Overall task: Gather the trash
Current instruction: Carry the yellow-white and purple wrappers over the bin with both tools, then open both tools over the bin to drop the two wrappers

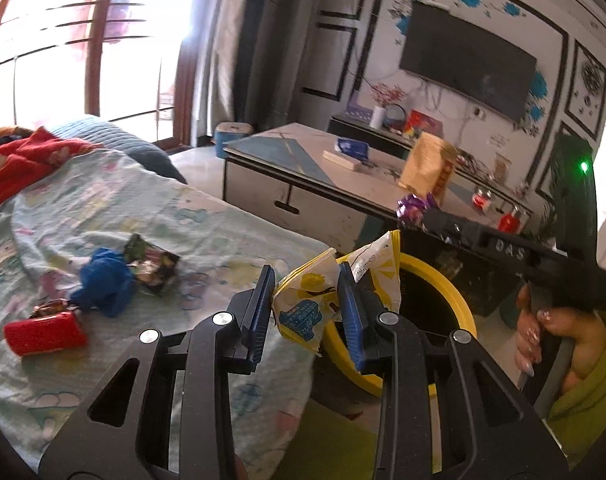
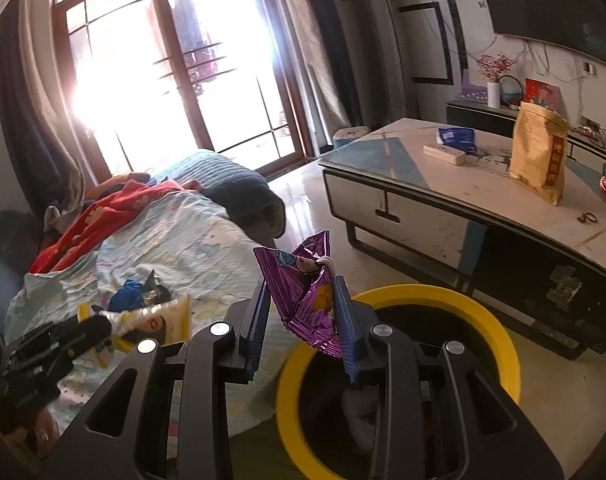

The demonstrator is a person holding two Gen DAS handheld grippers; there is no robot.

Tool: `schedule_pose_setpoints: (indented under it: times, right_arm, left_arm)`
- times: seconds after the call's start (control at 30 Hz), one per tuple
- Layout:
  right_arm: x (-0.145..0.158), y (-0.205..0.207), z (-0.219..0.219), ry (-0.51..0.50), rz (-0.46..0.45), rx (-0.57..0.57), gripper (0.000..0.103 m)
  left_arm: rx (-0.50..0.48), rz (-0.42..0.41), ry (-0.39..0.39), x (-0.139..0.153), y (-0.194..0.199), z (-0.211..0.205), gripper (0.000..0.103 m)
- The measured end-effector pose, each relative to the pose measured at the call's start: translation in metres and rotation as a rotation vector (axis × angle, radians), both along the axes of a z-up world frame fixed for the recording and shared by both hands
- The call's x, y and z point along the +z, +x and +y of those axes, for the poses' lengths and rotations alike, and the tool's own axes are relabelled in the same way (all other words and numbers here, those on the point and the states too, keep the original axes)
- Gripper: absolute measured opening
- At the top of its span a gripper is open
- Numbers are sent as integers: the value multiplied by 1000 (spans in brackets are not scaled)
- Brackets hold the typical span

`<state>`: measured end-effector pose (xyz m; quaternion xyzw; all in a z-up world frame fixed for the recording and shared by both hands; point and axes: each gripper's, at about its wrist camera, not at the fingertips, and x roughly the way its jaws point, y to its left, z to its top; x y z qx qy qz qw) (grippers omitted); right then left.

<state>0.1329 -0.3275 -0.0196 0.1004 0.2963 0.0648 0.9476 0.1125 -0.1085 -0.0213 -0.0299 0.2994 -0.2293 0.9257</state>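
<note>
I've got a yellow wrapper [image 1: 303, 304] pinched in my left gripper [image 1: 308, 312] and a purple wrapper [image 2: 309, 300] in my right gripper [image 2: 303, 320], both near the yellow bin's [image 2: 499, 336] rim, so letting go early could drop them on the bed [image 1: 143, 208].

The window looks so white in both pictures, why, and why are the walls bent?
Left wrist view: daylight overexposes the window, and the fisheye lens curves the TV. Right wrist view: sun glare washes out the window; its frame bows the same way.
</note>
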Motion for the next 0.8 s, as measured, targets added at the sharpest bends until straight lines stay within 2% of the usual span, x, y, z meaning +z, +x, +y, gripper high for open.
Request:
schedule_pose_setpoints:
  times: [0.8]
  right_arm:
    - [-31,-3,-82,55,87,-149,30]
  left_arm:
    - [-186,50,140,-41,-3,-86,25]
